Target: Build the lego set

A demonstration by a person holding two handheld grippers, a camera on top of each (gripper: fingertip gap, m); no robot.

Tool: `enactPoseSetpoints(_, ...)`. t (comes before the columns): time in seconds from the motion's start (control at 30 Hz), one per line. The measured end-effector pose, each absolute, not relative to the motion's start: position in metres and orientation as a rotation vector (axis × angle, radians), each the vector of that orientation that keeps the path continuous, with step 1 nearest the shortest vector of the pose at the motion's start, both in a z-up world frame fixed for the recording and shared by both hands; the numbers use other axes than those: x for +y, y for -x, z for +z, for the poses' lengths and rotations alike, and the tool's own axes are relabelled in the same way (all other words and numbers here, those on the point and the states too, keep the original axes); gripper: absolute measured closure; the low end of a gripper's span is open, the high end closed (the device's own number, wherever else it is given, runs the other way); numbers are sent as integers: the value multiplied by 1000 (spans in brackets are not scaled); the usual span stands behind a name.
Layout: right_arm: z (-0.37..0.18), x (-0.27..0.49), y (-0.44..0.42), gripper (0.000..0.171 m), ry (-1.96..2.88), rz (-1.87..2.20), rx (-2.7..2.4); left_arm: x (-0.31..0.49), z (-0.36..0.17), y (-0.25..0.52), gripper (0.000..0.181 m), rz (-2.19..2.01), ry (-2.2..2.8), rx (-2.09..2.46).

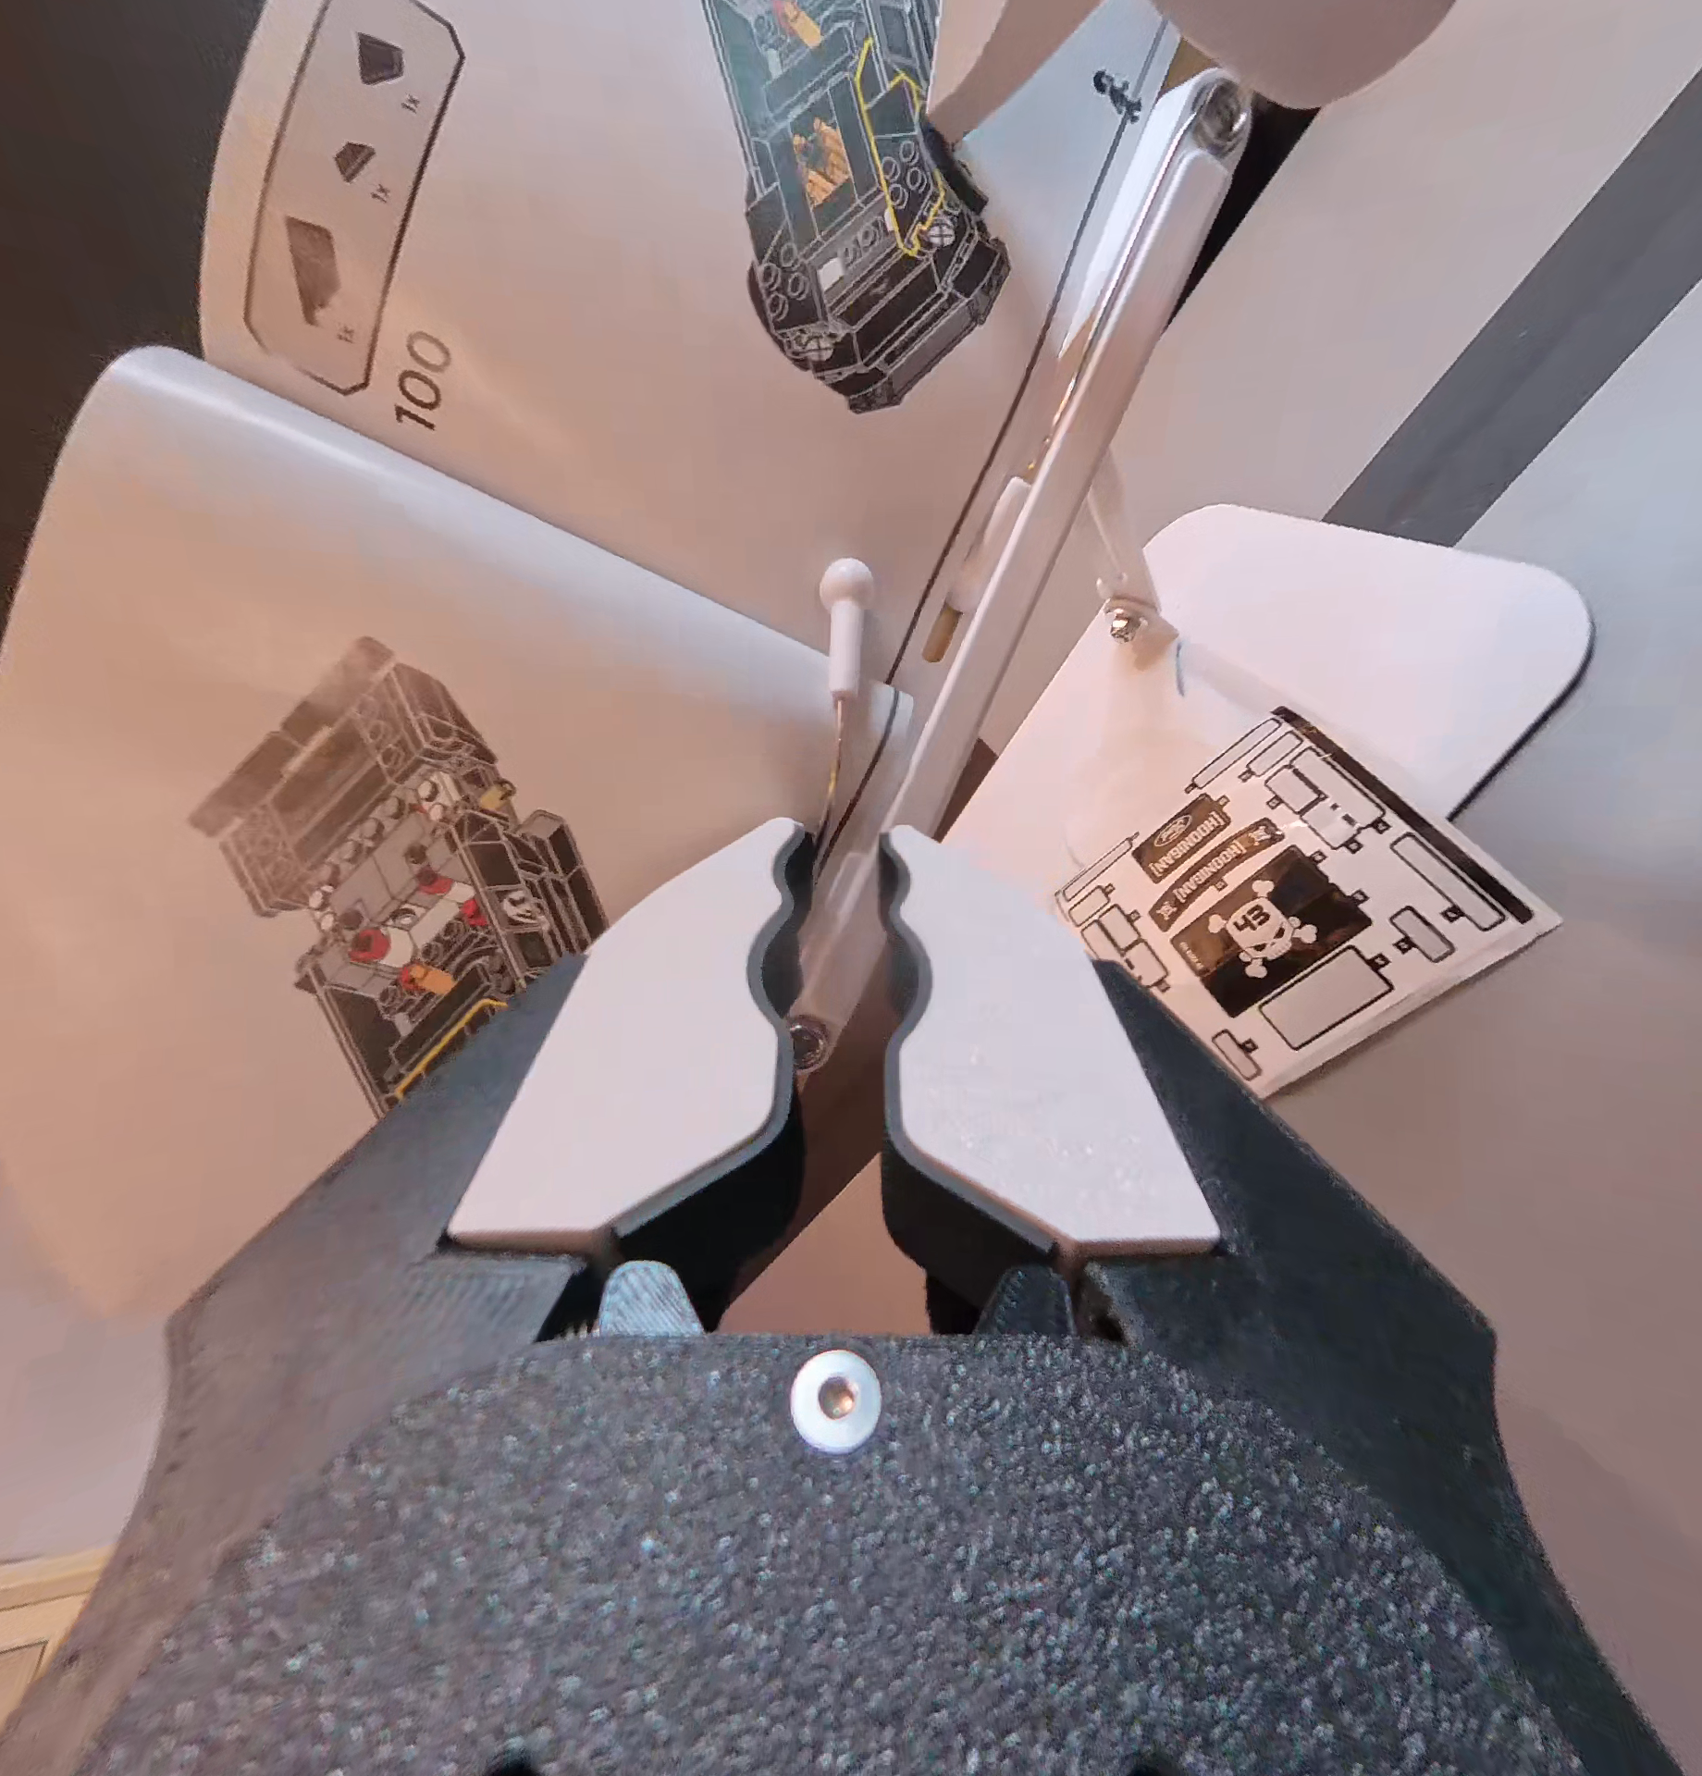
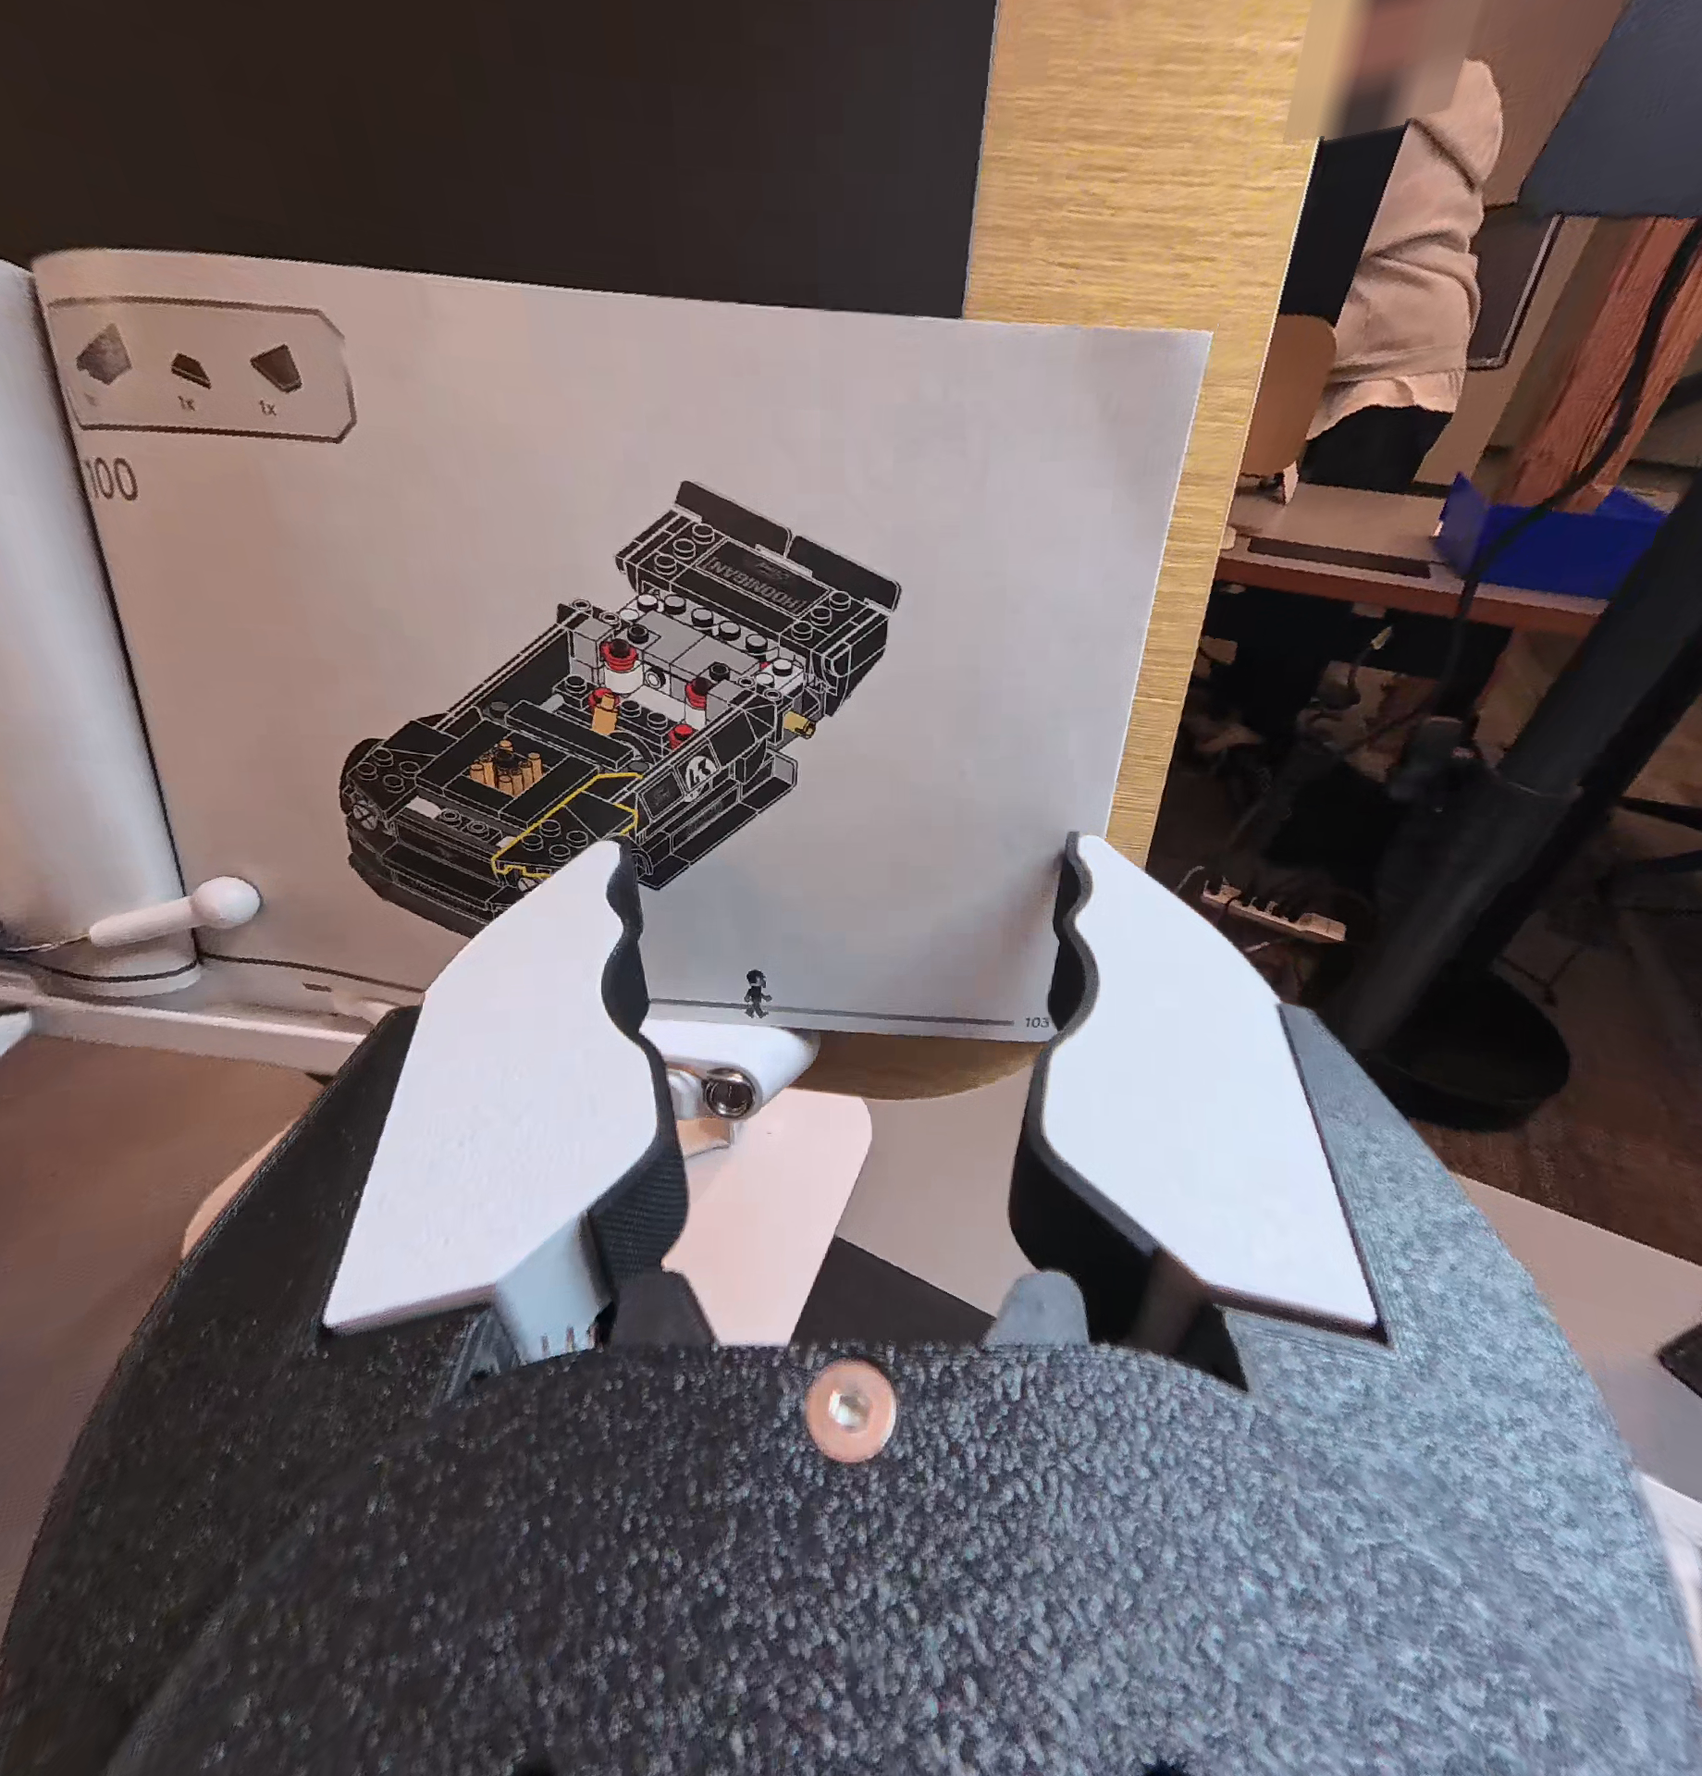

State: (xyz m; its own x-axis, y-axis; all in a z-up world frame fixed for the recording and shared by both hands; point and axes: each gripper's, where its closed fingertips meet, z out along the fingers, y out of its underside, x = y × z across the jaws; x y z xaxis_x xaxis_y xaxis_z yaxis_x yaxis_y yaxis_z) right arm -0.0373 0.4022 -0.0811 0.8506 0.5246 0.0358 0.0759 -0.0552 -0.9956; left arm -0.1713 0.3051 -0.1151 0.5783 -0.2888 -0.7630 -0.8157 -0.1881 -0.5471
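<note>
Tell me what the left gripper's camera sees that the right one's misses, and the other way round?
Only the left wrist view shows the sticker sheet lying on the table, a second booklet page with another car drawing, and the left gripper nearly shut around the stand's metal arm.

Only the right wrist view shows the open right gripper, a wooden panel, a seated person and a blue bin.

Both show the instruction booklet on its white stand.

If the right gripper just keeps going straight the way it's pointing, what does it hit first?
Most likely the open instruction booklet propped upright on its white stand. The right gripper is open and aimed at the page's lower right edge. Depth is unclear, so the stand's hinge below could touch first.
</note>
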Motion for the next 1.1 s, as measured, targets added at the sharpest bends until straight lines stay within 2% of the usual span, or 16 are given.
enactPoseSetpoints(0.07,-81,404,37,89,1591,397,-469,308,-112,174,179,623,1749,909)
enactPoseSetpoints(0.13,-81,405,36,92,1587,391,-457,308,-112,174,179,555,1775,889)
enactPoseSetpoints(0.27,-82,405,33,109,1585,380,-439,307,-112,174,178,449,1791,806)
enactPoseSetpoints(0.47,-89,394,39,163,1600,383,-552,303,-105,176,179,265,1754,622)
enactPoseSetpoints(0.5,-89,393,39,166,1601,380,-568,303,-103,177,179,251,1740,595)
enactPoseSetpoints(0.57,-85,392,38,162,1582,366,-573,302,-97,181,179,191,1718,532)
enactPoseSetpoints(0.77,-43,398,30,102,1457,353,-526,295,-84,203,180,-13,1644,273)
enactPoseSetpoints(0.93,-16,401,43,97,1396,330,-571,291,-86,221,179,-137,1626,127)
enactPoseSetpoints(1.1,-33,413,56,97,1496,357,-544,291,-86,220,179,-155,1634,128)
